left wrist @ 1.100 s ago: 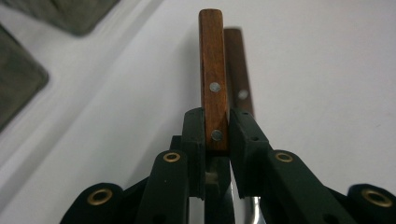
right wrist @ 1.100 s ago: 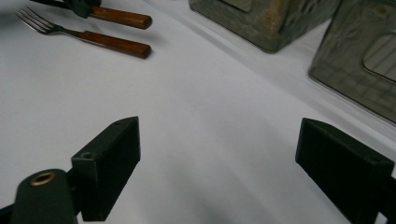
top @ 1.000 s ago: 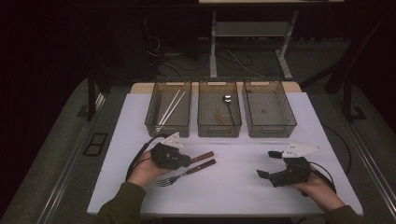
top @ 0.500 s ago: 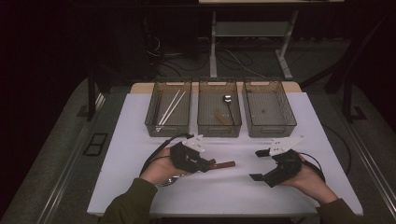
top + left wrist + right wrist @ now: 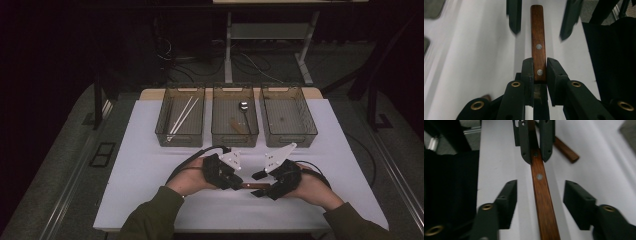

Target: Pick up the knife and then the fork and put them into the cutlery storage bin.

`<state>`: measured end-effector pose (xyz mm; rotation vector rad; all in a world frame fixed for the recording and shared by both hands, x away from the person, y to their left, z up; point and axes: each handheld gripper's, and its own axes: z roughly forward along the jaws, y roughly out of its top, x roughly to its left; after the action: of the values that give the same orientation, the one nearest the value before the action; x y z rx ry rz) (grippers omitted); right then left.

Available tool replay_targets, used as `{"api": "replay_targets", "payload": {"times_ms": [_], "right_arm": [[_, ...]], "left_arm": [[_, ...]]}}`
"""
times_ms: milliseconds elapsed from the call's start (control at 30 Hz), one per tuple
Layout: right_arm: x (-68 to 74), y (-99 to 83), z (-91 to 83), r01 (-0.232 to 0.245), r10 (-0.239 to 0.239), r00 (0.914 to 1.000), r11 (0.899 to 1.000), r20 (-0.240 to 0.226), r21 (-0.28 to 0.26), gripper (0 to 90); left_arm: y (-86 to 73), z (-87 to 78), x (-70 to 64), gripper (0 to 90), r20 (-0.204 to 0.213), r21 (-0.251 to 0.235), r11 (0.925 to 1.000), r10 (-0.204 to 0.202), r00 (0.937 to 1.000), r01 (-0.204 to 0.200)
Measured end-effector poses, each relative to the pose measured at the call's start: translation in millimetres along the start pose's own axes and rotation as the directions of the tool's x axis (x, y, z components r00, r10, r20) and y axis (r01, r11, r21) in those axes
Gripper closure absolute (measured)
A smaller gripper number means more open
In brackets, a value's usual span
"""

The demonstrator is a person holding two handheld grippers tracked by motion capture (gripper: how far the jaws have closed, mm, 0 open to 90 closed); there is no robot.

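Hiding, probably, handle's (image 5: 538, 42) head: left claw (image 5: 539, 72).

Both forearms, in dark green sleeves, are brought in from the 6 o'clock edge of the high view and angled toward each other. The left hand (image 5: 192, 177) is wrapped around the left gripper (image 5: 235, 182), which is pointed toward 3 o'clock. Its jaws are seen pressed together on a wooden handle (image 5: 537, 42) in the left gripper view. The right hand (image 5: 310, 187) is held around the right gripper (image 5: 257, 184), which is pointed toward 9 o'clock, tip to tip with the left one. In the right gripper view its jaws are spread wide on either side of the handle, without contact. A grey plate is carried on top of each gripper.
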<state>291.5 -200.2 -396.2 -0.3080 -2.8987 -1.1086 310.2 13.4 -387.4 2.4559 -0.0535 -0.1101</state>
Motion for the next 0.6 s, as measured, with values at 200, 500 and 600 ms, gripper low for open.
{"api": "replay_targets", "payload": {"times_ms": [200, 500, 600], "right_arm": [[2.4, 1.9, 9.9, 0.007, -0.005, 0.9991, 0.999, -0.043, 0.036, 60.3], [7.0, 2.3, 18.5, 0.027, -0.021, 0.9975, 0.996, -0.067, 0.080, 70.2], [8.7, 2.5, 20.1, 0.042, -0.036, 0.9973, 0.995, -0.064, 0.087, 74.2]], "left_arm": [[7.4, 4.9, -7.5, 76.2, 0.014, 0.012, 0.9993, 0.036, 0.9992, -0.036], [11.3, 7.3, -11.6, 76.2, 0.020, 0.012, 0.9987, 0.050, 0.9985, -0.050], [10.9, 7.6, -11.3, 76.2, 0.017, 0.016, 0.9986, 0.050, 0.9986, -0.051]]}}
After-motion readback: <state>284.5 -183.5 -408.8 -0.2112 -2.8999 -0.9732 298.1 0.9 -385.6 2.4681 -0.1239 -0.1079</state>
